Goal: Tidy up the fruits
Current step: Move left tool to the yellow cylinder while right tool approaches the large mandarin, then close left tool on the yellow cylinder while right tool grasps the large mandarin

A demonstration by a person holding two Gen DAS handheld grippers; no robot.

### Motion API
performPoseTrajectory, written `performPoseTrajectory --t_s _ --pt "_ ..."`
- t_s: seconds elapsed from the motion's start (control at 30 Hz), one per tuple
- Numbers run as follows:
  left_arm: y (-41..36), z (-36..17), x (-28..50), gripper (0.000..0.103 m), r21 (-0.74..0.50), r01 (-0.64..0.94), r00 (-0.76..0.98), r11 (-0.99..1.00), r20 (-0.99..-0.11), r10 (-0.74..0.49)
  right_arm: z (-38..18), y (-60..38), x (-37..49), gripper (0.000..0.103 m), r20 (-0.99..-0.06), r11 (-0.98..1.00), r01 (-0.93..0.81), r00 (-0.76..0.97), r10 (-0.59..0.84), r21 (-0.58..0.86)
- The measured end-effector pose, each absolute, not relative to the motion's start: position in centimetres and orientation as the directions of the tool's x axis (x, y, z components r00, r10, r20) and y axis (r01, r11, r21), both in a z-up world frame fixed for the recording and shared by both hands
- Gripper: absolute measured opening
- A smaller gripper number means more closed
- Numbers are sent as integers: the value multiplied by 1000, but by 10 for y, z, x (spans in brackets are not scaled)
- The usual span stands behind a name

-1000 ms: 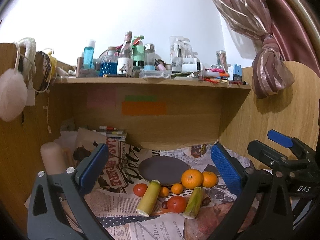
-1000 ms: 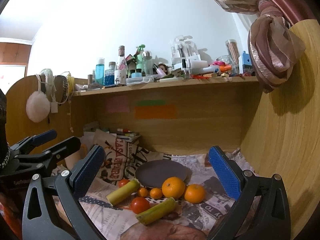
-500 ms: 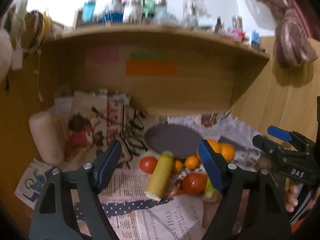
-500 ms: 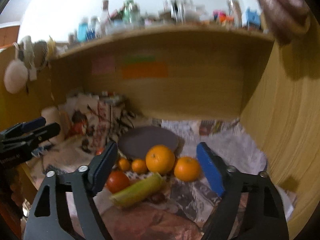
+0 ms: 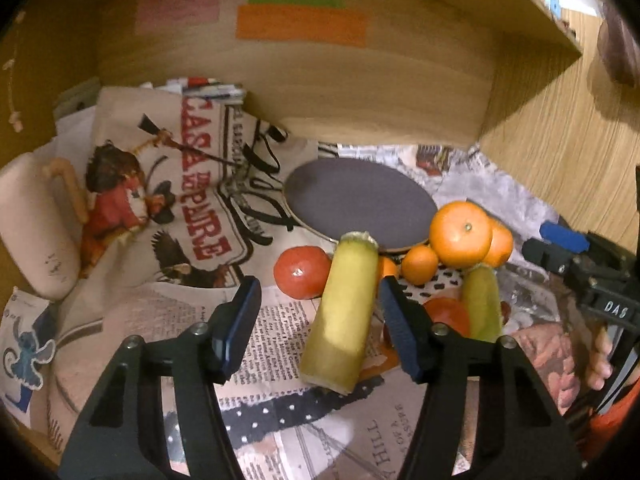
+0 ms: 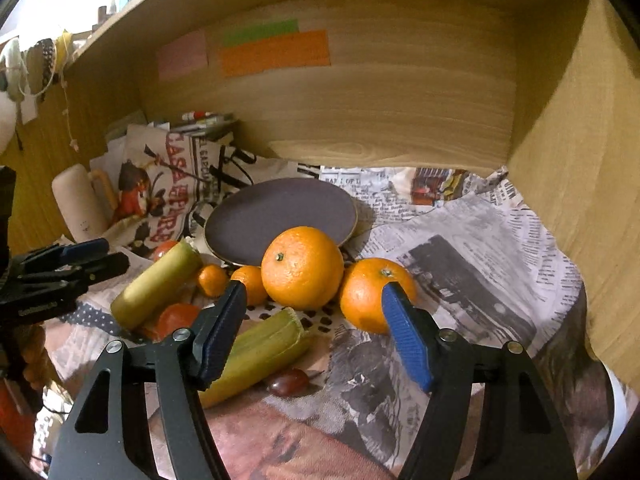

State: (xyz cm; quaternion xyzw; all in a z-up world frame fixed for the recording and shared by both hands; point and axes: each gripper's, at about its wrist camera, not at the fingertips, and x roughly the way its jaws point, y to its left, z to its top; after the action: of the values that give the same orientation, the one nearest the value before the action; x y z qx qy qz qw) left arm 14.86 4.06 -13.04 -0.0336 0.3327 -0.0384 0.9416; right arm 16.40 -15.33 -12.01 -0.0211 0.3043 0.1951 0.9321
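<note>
Newspaper (image 6: 472, 276) covers the desk; ahead of the right gripper's fingers (image 6: 406, 344) lie oranges (image 6: 302, 268) and a dark plate (image 6: 280, 216).

"DAS" in white on the right gripper's (image 5: 608, 280) black body. Tote bag (image 5: 176, 184): red "CASA". Newspaper (image 5: 384, 440): "HILL".

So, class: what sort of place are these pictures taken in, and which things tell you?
Probably a home desk nook: a wooden alcove back panel with coloured sticky notes, crumpled newspaper sheets as a cover, and a printed cloth tote bag.
</note>
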Motion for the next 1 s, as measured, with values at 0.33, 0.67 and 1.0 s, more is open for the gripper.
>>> performPoseTrajectory --t_s 0.33,0.67,1.0 --pt "40 -150 177 61 -101 86 711 991 -690 -132 -119 -137 190 67 -606 903 -429 708 363 40" --pt "36 -158 193 55 -110 124 675 986 -719 -165 -135 -118 218 68 -671 870 -492 636 381 27" --pt "30 -157 192 54 -78 130 690 988 -709 -147 -149 -109 233 70 -711 866 -500 617 339 -21"
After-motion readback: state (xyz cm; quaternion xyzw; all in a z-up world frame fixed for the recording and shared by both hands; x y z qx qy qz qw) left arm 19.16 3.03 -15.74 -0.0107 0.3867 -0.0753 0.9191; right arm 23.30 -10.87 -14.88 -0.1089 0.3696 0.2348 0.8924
